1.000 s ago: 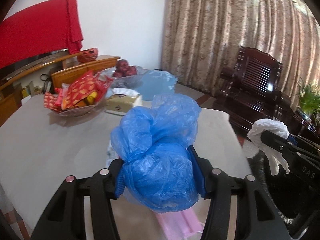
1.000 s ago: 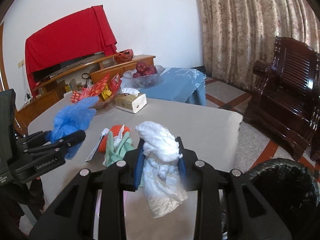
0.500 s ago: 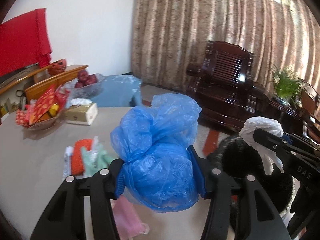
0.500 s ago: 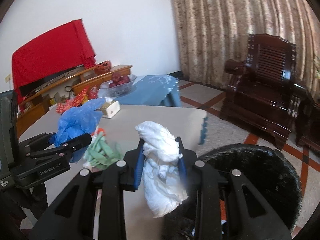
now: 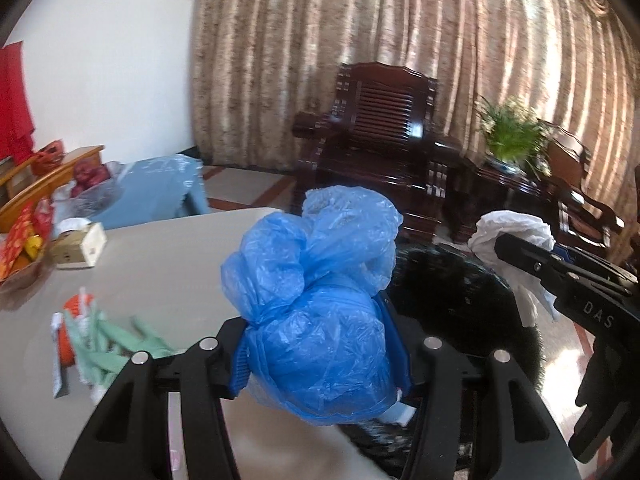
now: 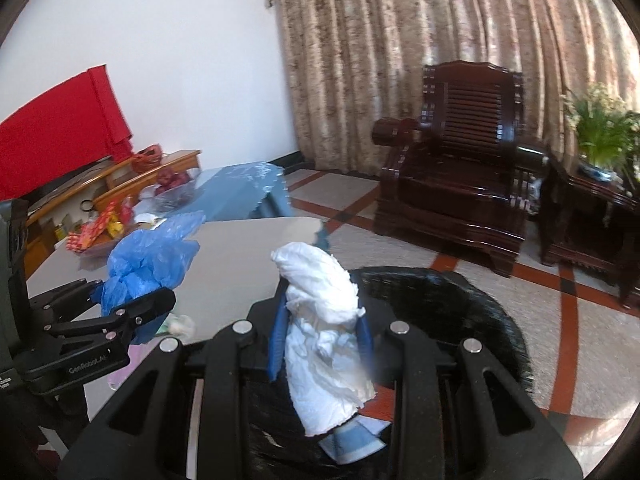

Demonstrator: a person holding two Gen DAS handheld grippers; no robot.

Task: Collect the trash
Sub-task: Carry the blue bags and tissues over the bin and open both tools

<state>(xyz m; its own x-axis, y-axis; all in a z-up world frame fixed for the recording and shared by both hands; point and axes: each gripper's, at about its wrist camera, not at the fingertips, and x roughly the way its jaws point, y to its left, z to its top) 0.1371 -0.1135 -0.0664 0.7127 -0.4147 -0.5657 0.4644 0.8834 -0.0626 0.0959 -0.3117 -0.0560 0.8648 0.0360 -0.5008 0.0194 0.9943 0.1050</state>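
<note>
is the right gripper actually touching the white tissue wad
Touching. The right wrist view shows the right hand-held gripper with its blue pads pressed against both sides of the white tissue wad, no gap visible.

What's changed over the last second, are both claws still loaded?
Both claws swung from over the table toward the black bin, which now sits just beyond their tips. Left claw still grips the blue bag; right claw still grips the white tissue wad. Nothing released; table litter unmoved.
</note>
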